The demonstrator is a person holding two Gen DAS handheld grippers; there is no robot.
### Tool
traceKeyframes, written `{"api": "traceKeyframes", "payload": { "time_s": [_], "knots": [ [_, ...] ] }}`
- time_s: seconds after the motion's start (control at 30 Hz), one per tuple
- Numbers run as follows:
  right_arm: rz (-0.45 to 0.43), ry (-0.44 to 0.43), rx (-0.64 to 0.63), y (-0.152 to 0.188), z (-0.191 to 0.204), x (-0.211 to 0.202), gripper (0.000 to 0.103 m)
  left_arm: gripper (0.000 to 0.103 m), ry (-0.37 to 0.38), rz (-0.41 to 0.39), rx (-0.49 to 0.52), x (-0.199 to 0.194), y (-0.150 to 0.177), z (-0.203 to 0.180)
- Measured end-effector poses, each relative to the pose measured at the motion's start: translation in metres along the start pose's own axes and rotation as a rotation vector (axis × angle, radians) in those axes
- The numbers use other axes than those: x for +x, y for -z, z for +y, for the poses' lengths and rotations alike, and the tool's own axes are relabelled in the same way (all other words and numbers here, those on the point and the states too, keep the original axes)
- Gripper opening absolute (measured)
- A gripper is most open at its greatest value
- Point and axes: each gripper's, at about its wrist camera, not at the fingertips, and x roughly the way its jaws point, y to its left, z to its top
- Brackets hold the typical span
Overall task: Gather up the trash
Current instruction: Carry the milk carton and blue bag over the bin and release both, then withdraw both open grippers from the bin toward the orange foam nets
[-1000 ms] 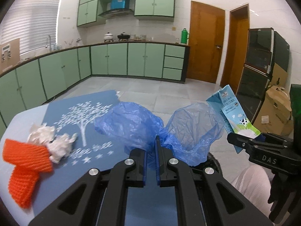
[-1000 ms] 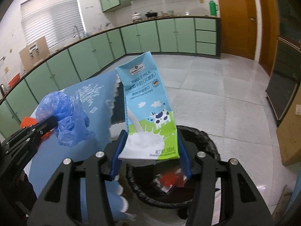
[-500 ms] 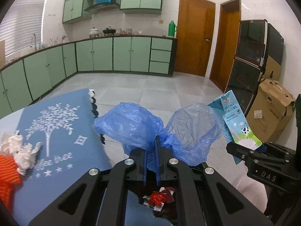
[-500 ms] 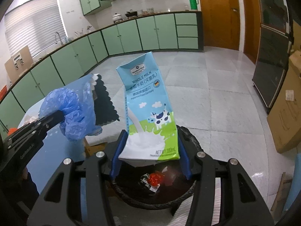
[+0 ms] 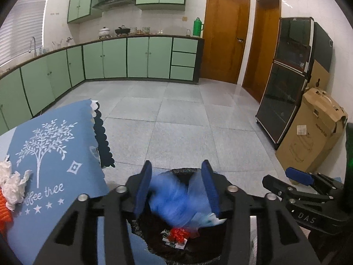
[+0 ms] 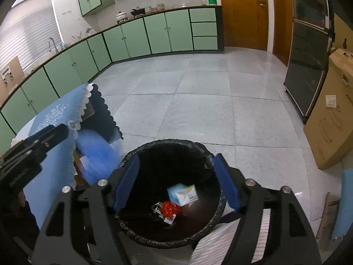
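Observation:
My left gripper [image 5: 177,187] is open above the black-lined trash bin [image 5: 211,249]; the blue plastic bag [image 5: 176,198], blurred, drops between its fingers. In the right wrist view the bag [image 6: 97,154] falls beside the bin rim [image 6: 167,142]. My right gripper [image 6: 176,181] is open and empty over the bin; the milk carton [image 6: 183,193] lies inside next to a red wrapper [image 6: 168,207]. Crumpled white tissue [image 5: 13,183] and an orange knit piece [image 5: 4,207] lie on the blue tablecloth [image 5: 55,154].
The table edge with its scalloped cloth [image 6: 97,108] stands left of the bin. A cardboard box [image 5: 313,132] and a dark glass cabinet [image 5: 291,84] stand at the right wall. Green kitchen cabinets [image 5: 123,59] line the far side across grey tiled floor [image 5: 187,121].
Both grippers have opened. The blue bag has left my left gripper and is falling toward the bin. The milk carton has dropped from my right gripper into the bin.

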Motion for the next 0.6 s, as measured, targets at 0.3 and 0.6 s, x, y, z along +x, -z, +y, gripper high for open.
{"api": "traceKeyframes", "payload": {
  "time_s": [0.3, 0.6],
  "knots": [
    [-0.037, 0.004, 0.015, -0.005, 0.0, -0.006, 0.094, 0.073, -0.05, -0.049, -0.031, -0.023, -0.008, 0.02],
    [-0.047, -0.092, -0.06, -0.013, 0.051, -0.011, 0.095, 0.077, -0.184, -0.1, -0.059, -0.069, 0.002, 0.07]
  ]
}}
